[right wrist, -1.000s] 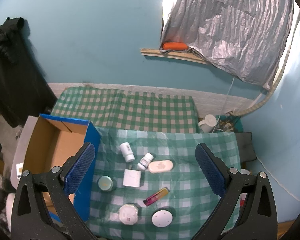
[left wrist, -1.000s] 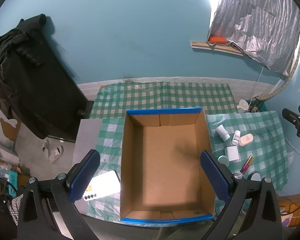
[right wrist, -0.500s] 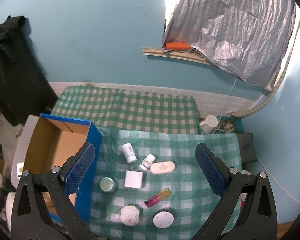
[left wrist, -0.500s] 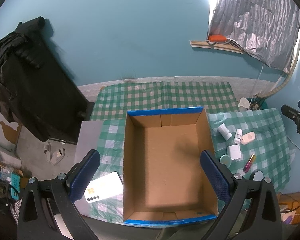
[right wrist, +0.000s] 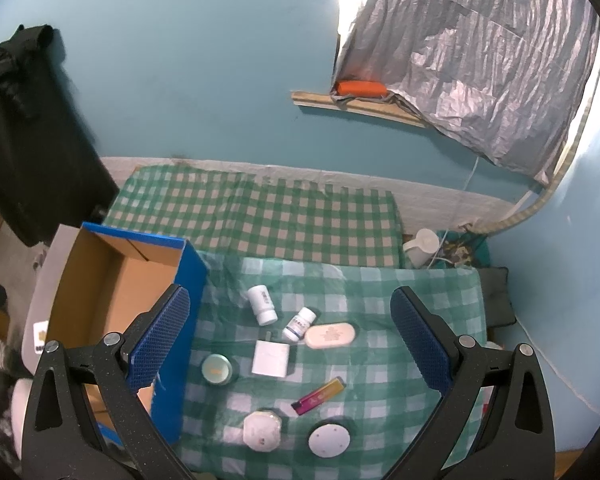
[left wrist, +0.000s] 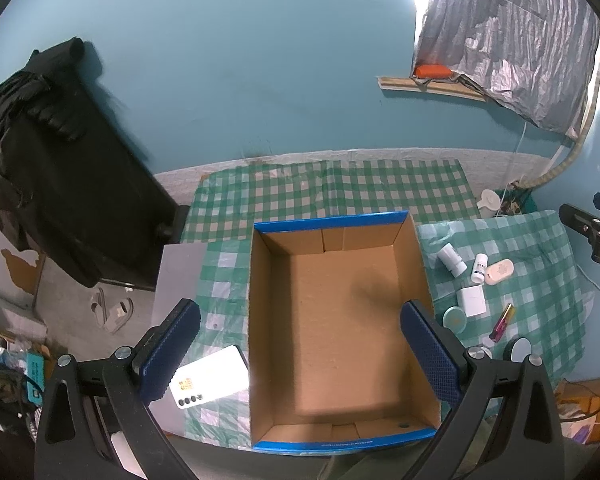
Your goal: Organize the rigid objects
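**Box unfilled, all items still on the cloth**

At the far left, a white phone point(left wrist: 210, 376) is seen lying face down on the green-and-white checked cloth point(right wrist: 260, 220), just beside the open brown cardboard box with blue rim point(left wrist: 260, 320). The left gripper point(left wrist: 300, 354) is held above this box with its jaws spread wide and nothing between them. Nothing is seen inside the box, so no sorting is judged to have been done.

To the right of the box, the objects to be organised are gathered on the cloth: a round teal tin point(right wrist: 219, 369), a white square adapter point(right wrist: 271, 359), two white pill bottles lying down point(right wrist: 262, 305), a cream oval case point(right wrist: 329, 335), a pink-and-yellow lighter point(right wrist: 319, 395), a white faceted jar point(right wrist: 261, 431) and a white round disc point(right wrist: 329, 439). The right gripper point(right wrist: 290, 344) is poised over this group, likewise released and empty. Every piece is judged still to be moved; the whole task remains ahead.
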